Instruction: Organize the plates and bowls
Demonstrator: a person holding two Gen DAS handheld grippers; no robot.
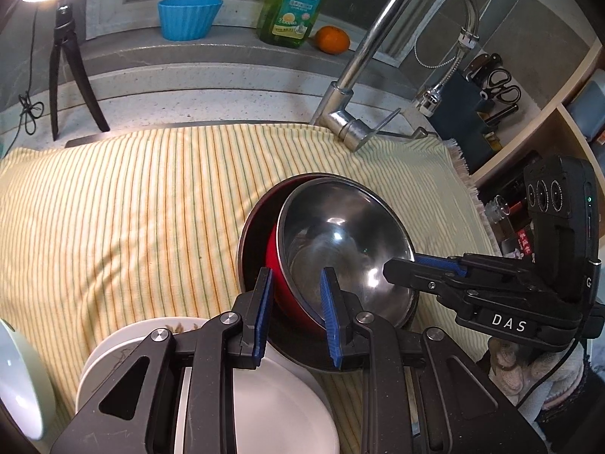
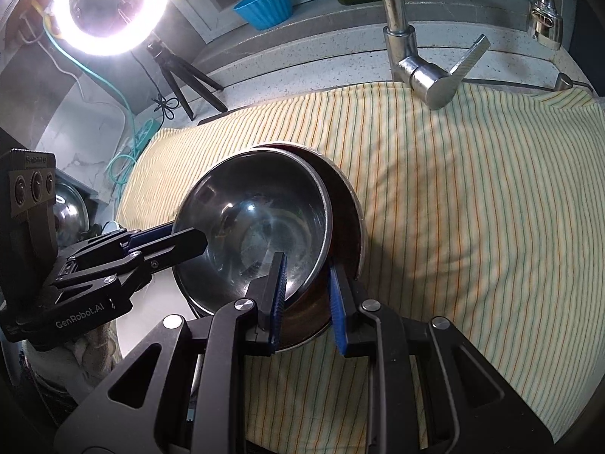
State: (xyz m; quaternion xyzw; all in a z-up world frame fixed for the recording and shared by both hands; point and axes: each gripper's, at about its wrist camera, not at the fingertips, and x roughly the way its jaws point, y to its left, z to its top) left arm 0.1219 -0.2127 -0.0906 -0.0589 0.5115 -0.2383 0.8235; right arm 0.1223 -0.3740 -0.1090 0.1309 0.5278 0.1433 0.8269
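Bowls first: a steel bowl (image 1: 340, 242) sits tilted inside a red bowl (image 1: 281, 280), and both claws have hold of the pair from opposite sides. Closest to the lens, the left claw (image 1: 297, 310) straddles the near rims, one blue pad outside the red wall and the other inside the steel one, so it looks to be pinching both walls together. That grip, I'd say, keeps the nested pair from sliding apart. Over on the far side of the same view the right claw (image 1: 410, 265) bites the steel rim too.

From the right wrist view, the right claw (image 2: 308, 287) is narrowed on the rim, one pad inside the steel bowl (image 2: 257, 227), the other outside in the gap beside the dark outer bowl (image 2: 348, 204). Whether it grips one wall or both I cannot tell. The left claw (image 2: 189, 242) reaches in from the left, clamped on the opposite rim.

Two hands on one stack: my read is they're steadying it, either to seat the steel bowl level or to carry the pair as one.

Just beside, at the near left, white plates (image 1: 264, 397) lie stacked under the left claw, likely the pile already sorted. A pale bowl (image 1: 19, 386) peeks in at the edge.

Everything rests on a striped cloth (image 1: 132, 208) spread over the desk, which should cushion the crockery. Further back stands the tap (image 1: 378, 45), then a blue cup (image 1: 189, 17), soap bottle (image 1: 295, 3) and orange (image 1: 332, 39) along the ledge.
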